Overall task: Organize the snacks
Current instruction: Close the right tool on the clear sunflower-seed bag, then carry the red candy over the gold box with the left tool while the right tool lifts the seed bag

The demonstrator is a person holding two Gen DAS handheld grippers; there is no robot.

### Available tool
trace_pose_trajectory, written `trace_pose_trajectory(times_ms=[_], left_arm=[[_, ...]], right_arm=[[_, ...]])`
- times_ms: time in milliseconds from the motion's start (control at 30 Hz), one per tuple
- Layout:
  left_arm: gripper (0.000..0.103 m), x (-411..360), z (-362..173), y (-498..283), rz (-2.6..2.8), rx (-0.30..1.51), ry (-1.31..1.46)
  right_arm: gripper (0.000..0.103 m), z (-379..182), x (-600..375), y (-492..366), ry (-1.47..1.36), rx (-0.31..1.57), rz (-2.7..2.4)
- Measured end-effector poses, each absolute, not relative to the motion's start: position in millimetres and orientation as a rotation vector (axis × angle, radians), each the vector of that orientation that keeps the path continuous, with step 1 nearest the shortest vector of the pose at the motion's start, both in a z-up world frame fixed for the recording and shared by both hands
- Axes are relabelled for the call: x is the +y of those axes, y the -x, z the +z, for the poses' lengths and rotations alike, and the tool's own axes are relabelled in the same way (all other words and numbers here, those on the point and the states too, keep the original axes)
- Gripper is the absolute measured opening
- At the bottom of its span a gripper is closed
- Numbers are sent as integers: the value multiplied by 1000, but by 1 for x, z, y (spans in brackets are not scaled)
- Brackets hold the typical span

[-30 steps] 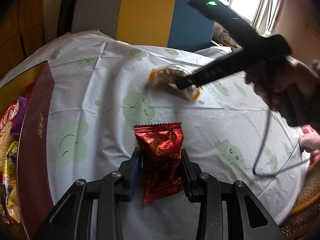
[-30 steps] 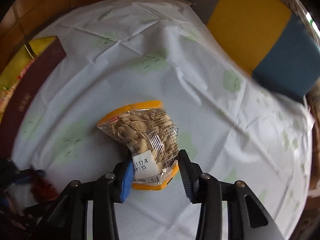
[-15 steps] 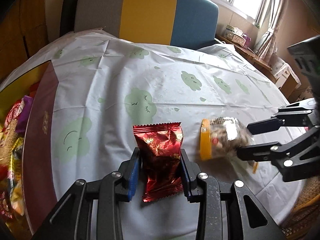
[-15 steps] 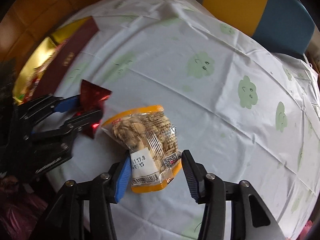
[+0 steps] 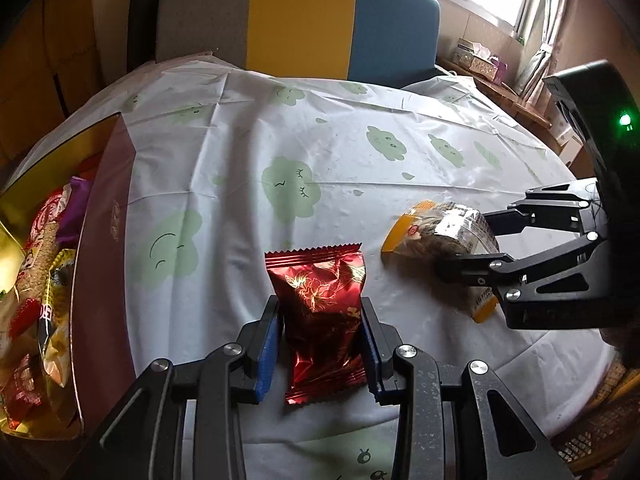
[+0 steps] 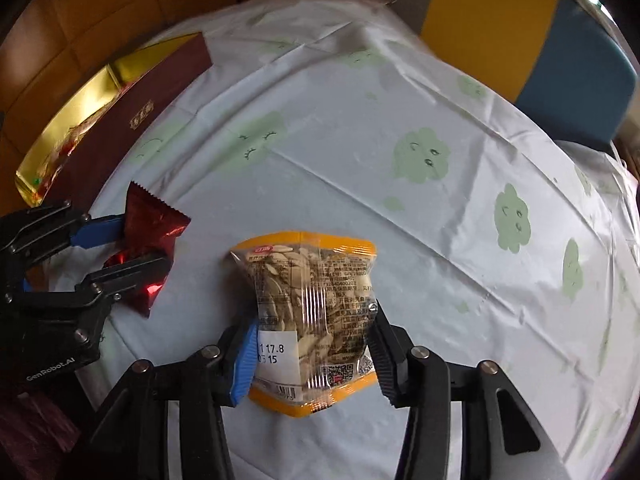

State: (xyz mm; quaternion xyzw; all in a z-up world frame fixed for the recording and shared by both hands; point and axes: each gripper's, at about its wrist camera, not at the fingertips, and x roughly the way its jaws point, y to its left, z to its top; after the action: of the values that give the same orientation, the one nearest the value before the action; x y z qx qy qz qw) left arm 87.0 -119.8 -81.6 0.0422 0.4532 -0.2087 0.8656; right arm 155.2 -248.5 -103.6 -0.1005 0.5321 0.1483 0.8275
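Left gripper (image 5: 322, 336): jaws clamped narrow on the red foil packet (image 5: 320, 312), pads pressing its 2 long edges. Packet's long axis runs straight out along the fingers, serrated top edge pointing away from the gripper, bottom end hanging toward the tablecloth (image 5: 240, 152).

Right gripper (image 6: 310, 354): jaws have just been closing, now around the lower half of the clear seed bag (image 6: 312, 312) with orange ends. Both pads sit against its sides, so I read it as gripped (bag looks puffy, so the grip may be soft). Its long axis also runs along the fingers, date label nearest the gripper.

The 2 grippers sit close, packets side by side, just apart, low over the near part of the table.

Key relation: the open gift box (image 5: 100, 240), maroon wall and gold lining, already part full of snacks, lies to the left of both. The left gripper is nearer, its packet broadside to the box wall. I'd guess red packet goes in first, the seed bag crossing after it.
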Motion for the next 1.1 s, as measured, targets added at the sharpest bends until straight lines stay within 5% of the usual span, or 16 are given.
trace_pose_trajectory(times_ms=[667, 1100], left_arm=[[35, -125, -49, -63, -429, 860, -130], [36, -24, 22, -58, -163, 714, -13]], right_arm=[[49, -118, -251, -151, 280, 1069, 352], [49, -112, -254, -124, 309, 1040, 338]])
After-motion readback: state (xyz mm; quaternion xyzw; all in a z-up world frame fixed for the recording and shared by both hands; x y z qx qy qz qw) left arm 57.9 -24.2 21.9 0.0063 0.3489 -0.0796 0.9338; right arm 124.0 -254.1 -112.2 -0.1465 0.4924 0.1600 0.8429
